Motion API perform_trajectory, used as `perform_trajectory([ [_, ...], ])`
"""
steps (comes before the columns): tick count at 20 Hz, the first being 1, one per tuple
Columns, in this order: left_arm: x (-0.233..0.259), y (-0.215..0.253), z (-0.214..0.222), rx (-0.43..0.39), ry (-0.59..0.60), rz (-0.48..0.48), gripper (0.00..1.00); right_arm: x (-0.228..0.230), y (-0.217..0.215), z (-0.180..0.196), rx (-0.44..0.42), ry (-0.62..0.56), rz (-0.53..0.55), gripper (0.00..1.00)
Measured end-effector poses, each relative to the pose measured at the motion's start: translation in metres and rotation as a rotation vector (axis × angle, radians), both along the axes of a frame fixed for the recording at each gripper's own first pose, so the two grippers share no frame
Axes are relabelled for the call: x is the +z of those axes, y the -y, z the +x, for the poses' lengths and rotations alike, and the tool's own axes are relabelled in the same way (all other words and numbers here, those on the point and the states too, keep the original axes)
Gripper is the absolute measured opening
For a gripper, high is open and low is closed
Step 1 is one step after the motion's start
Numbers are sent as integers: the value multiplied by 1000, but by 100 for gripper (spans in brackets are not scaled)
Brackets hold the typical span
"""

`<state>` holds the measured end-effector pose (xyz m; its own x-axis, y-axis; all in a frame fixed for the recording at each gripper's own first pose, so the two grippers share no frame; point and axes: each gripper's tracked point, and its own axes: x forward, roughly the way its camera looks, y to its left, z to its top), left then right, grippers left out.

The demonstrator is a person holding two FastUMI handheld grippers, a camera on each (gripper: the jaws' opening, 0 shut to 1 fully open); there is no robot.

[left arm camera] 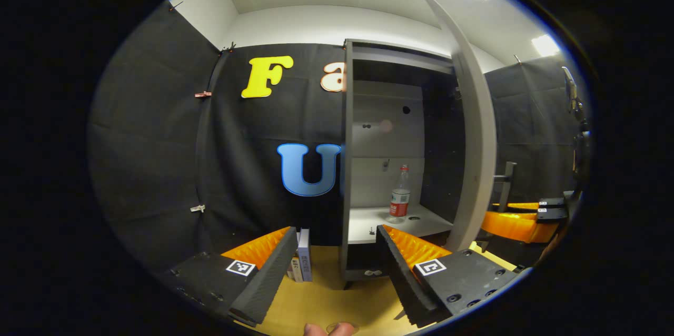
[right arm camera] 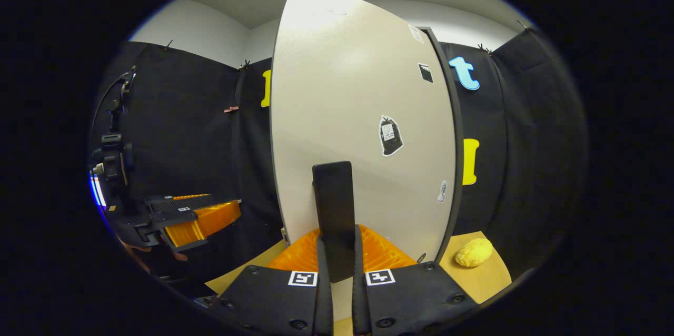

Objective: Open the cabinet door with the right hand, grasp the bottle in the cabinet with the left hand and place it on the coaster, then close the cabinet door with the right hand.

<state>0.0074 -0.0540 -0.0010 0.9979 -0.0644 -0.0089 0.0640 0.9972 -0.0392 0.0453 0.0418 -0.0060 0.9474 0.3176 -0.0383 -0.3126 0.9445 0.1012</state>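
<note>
Left tongs (left arm camera: 337, 267): jaws spread wide, nothing between them, hovering over the tabletop (left arm camera: 326, 299) in front of the cabinet (left arm camera: 350, 167). Right tongs (right arm camera: 337, 265): jaws closed tight on the dark upright handle (right arm camera: 333, 209) of the door (right arm camera: 363, 130), which stands swung out. Bottle (left arm camera: 400, 194): upright on the white shelf (left arm camera: 368, 223) inside the cabinet, long axis vertical, straight ahead of the left tongs and slightly to the right, well beyond the fingertips. Judgement: left tongs are the nearer to the bottle; the reach is forward over the shelf edge, jaws closing across the bottle's body from the side. Coaster not identified.
</note>
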Motion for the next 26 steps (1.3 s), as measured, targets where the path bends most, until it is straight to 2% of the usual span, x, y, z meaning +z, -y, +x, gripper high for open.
perform_trajectory([
  [7,-2,77,38,-79,-12,-17,94,3,60,-24,-85,5,-14,18],
  [11,8,114,63,-106,33,7,95,9,92,-40,-156,23,-5,17],
  [14,6,152,97,-176,51,3,92,7,125,-43,-206,21,-33,17],
  [17,2,178,138,-198,29,-8,95,9,159,-44,-250,26,-65,14],
  [18,1,184,153,-195,29,-17,95,10,168,-43,-262,20,-49,23],
  [19,-2,191,169,-195,27,-21,94,11,175,-44,-264,15,-30,12],
  [23,-26,207,229,-175,5,-14,92,12,167,-51,-198,3,-11,12],
  [24,-30,210,242,-160,0,-23,95,14,170,-55,-186,5,5,12],
  [25,-35,211,254,-141,-6,-29,95,16,173,-57,-174,4,24,14],
  [26,-40,211,267,-123,-8,-30,95,19,179,-66,-170,8,41,27],
])
